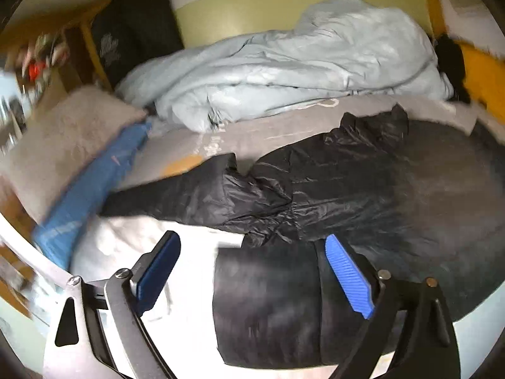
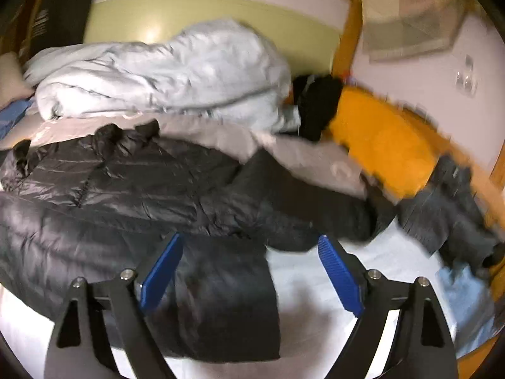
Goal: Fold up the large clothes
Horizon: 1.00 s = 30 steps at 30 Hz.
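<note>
- Blue ribbed pads (image 1: 348, 276) of the left gripper (image 1: 252, 271) are standing wide apart, nothing pinched between them; a hem panel of the black puffer jacket (image 1: 331, 183) is lying just under them, seemingly let go.
- Spread just as wide, the right gripper (image 2: 249, 271) is pinching nothing either, and its pads (image 2: 339, 274) are hanging over the opposite hem corner of that jacket (image 2: 126, 183).
- That jacket is lying stretched across the bed, over the white sheet (image 1: 189, 271) in front and the grey blanket (image 1: 268, 132) behind, with one sleeve reaching toward the blue cloth (image 1: 94, 186) in the left view and the other running toward the orange bedding (image 2: 385, 139) in the right view.
- Judging by this, the hem is being turned up onto the body, and the sleeves are looking unfolded.
- Doing the next bit well is probably meaning taking each sleeve near its cuff, pinching only the shell fabric and not the sheet beneath.
- Carrying both sleeves inward evenly, low over the body, is likely keeping the slippery quilted fabric from sliding off.
- Pressing the puffy layers flat after each fold is seeming wise, since the filling is apt to spring back.
- Keeping clear of the pale blue duvet (image 1: 284, 63) heaped behind, and of the dark garment (image 2: 442, 208) at the right, is avoiding snags.
</note>
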Each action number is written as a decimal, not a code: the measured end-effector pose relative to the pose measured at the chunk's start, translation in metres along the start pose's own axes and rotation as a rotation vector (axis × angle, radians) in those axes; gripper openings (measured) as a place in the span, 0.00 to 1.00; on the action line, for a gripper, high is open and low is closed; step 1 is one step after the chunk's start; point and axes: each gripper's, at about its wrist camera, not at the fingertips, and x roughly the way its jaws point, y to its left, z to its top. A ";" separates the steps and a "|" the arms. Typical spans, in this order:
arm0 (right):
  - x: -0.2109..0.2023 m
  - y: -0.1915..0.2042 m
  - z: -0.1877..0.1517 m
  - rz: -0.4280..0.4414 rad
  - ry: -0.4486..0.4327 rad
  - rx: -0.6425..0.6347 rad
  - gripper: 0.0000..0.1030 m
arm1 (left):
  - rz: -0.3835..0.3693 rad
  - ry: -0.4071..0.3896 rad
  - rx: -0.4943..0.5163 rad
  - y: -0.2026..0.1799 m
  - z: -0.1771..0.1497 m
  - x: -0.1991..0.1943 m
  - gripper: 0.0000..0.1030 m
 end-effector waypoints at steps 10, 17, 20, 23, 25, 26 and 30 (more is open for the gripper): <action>0.033 -0.060 -0.018 0.288 0.180 0.253 0.88 | -0.151 0.091 -0.132 0.026 -0.039 0.036 1.00; 0.070 -0.035 -0.030 0.368 0.308 0.188 0.51 | -0.216 0.206 -0.162 0.024 -0.054 0.073 0.34; 0.068 -0.018 -0.029 0.347 0.265 0.117 0.07 | -0.268 0.160 -0.162 0.023 -0.050 0.072 0.05; 0.049 -0.017 -0.018 0.300 0.112 0.105 0.05 | -0.227 0.036 -0.131 0.020 -0.038 0.055 0.03; 0.044 -0.021 -0.009 0.287 0.067 0.132 0.04 | -0.195 -0.007 -0.119 0.018 -0.028 0.048 0.03; 0.049 -0.023 -0.005 0.286 0.076 0.140 0.04 | -0.178 -0.010 -0.107 0.015 -0.025 0.047 0.03; 0.077 -0.018 -0.010 0.260 0.170 0.131 0.04 | -0.128 0.015 -0.041 0.002 -0.029 0.063 0.04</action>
